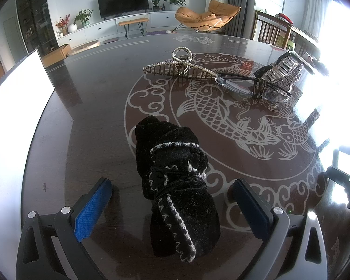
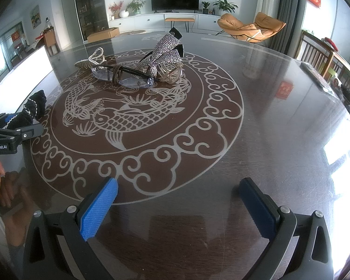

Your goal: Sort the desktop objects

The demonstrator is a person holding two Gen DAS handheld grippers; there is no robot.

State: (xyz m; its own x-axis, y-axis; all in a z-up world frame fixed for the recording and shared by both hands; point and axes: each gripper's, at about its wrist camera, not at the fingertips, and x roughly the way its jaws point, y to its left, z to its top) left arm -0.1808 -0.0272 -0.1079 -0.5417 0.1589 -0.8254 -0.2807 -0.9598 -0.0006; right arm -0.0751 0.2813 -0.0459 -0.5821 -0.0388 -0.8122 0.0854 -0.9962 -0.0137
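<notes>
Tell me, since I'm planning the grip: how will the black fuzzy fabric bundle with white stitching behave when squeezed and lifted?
The black fuzzy fabric bundle looks soft, so it will probably compress between the open left tongs. Its loose stitched end may droop. It seems light and unlikely to roll.

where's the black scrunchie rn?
The scrunchie lies on the table between the open left tongs, untouched; in the right wrist view it is at far left, away from the hair clips.
</notes>
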